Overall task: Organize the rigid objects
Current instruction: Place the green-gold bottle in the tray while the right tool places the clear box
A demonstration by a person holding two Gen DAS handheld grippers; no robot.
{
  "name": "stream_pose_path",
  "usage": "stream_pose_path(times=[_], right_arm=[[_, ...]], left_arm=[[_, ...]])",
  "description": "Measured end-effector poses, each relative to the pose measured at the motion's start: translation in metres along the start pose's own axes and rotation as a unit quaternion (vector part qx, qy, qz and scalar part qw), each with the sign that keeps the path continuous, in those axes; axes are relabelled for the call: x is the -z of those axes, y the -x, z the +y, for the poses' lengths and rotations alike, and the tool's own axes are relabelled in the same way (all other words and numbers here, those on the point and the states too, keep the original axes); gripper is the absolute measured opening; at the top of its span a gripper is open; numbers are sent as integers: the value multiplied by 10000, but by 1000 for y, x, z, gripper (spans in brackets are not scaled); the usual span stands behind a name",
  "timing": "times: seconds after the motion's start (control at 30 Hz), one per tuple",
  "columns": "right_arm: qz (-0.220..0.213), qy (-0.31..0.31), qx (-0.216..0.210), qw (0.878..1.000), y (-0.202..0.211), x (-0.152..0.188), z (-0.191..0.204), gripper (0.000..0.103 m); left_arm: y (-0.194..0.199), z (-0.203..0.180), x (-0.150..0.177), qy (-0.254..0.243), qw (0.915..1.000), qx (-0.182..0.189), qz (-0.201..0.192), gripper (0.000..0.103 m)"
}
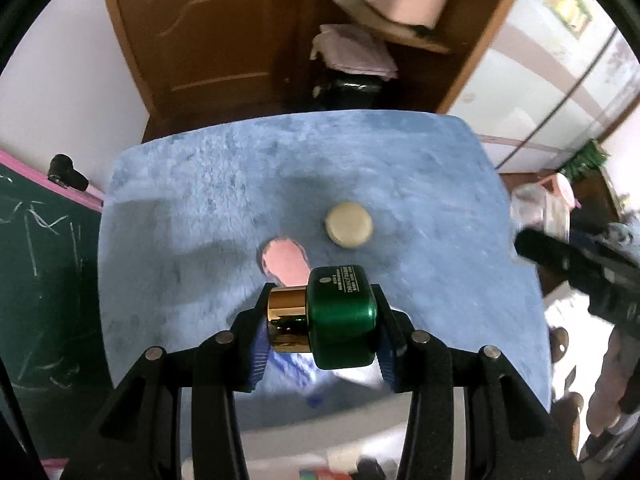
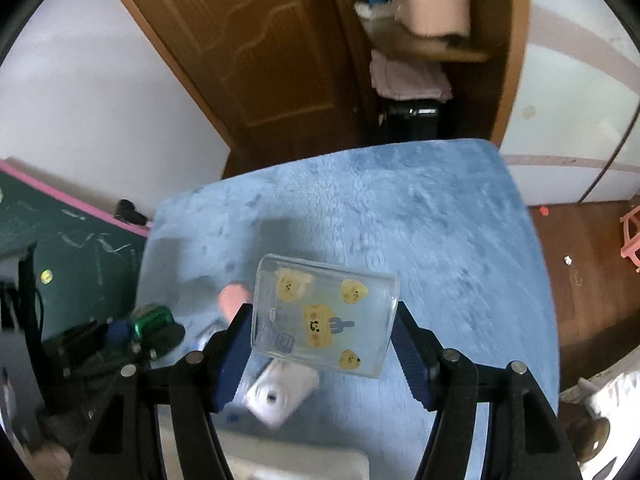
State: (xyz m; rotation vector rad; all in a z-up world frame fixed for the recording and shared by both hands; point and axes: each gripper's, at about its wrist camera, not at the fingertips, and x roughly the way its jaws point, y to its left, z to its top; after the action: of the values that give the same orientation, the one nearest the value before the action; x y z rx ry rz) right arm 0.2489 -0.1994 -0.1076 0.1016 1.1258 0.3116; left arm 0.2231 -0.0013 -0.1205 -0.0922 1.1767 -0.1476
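Note:
My left gripper (image 1: 322,314) is shut on a green bottle (image 1: 342,320) with a gold cap (image 1: 286,316); it lies sideways between the blue pads, lifted above the blue plush cloth (image 1: 240,184). My right gripper (image 2: 320,322) is shut on a clear glass cup (image 2: 316,300) printed with yellow cartoon figures, also held above the cloth. On the cloth lie a cream round piece (image 1: 349,224) and a pink flat piece (image 1: 286,262). A white object (image 2: 280,396) lies below the cup. The left gripper (image 2: 156,330) with the green bottle (image 2: 154,318) shows at the right wrist view's left.
The cloth covers a small table whose edges drop off on every side. A green chalkboard (image 1: 44,260) with a pink frame stands to the left. A brown door (image 1: 208,28) and shelves are behind. A pale container rim (image 2: 296,462) sits at the near edge. A pink stool (image 2: 632,240) stands on the floor.

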Motion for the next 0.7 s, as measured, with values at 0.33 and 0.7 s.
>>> stream_pose_path(times=[0.33,0.7], right_arm=[[-476,623,202,9967,85,112,27,67],[-45,935,209,9954,64,221,36,67]], left_arm=[[54,-47,33,-623,9965,516,-215,47],[14,-90,98,-1461,9866,564,456,47]])
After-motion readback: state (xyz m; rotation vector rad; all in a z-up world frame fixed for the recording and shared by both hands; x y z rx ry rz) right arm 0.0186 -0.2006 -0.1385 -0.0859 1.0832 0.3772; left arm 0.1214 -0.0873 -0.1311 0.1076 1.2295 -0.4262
